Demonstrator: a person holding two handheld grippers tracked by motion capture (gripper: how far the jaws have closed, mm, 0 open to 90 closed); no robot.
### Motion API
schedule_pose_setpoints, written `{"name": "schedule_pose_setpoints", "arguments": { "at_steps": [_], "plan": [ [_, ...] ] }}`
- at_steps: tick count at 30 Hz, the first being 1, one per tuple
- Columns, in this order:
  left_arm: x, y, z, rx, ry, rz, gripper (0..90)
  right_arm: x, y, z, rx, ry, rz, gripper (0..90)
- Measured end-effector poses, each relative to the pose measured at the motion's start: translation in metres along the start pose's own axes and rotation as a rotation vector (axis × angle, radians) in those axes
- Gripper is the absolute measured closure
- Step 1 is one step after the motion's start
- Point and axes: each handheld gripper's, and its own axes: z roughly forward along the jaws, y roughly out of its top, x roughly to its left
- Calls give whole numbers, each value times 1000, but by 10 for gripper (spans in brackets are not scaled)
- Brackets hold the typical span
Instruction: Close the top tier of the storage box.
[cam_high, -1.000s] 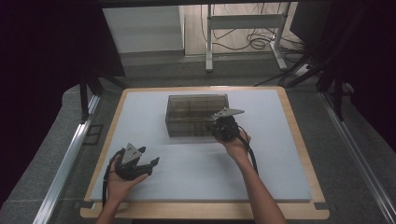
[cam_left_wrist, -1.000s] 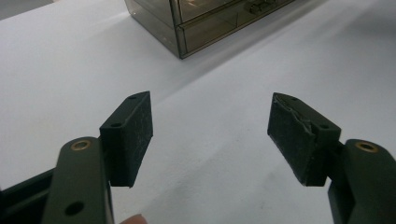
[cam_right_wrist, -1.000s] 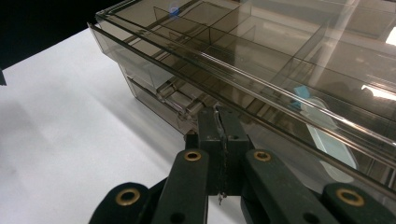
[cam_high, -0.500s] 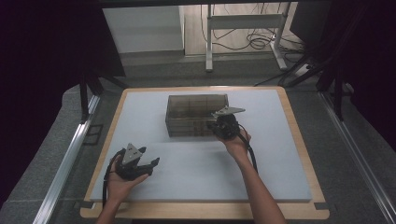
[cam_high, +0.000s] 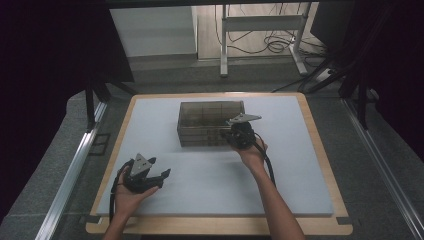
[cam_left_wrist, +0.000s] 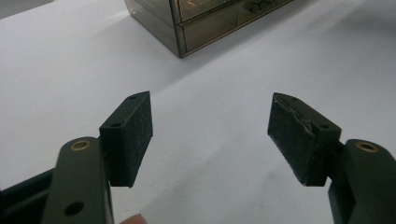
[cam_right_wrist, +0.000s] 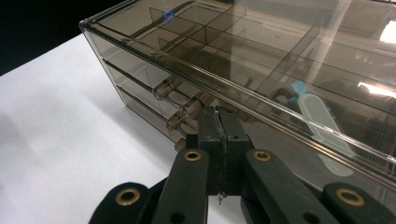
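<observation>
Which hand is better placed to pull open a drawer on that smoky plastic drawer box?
Right. The right gripper is already at the front of the drawer box, jaws closed beside the drawer knobs. The left gripper sits open over the bare mat, well short of the box.

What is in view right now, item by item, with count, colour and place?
Drawer organiser: one, smoky transparent brown, far middle of the mat; several drawers with small knobs on the front.
Pale oblong item: one, whitish, inside the organiser.
Mat: one, white, covers the board.
Board: one, light wood, under the mat.
Metal frame: one, white, on the floor beyond the table.
Left gripper: one, black, open above bare mat, near left.
Right gripper: one, black, jaws closed together at the organiser's front.
</observation>
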Motion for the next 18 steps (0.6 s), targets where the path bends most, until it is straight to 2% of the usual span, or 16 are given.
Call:
{"name": "schedule_pose_setpoints", "arguments": {
  "at_steps": [9, 18],
  "plan": [
    [1, 0, 0, -2, -5, -14, 317, -2, -3, -2, -11, -6, 12, 885],
    [1, -1, -3, -3, 8, -20, 317, -1, -7, -5, -21, 16, 5, 861]
  ]
}}
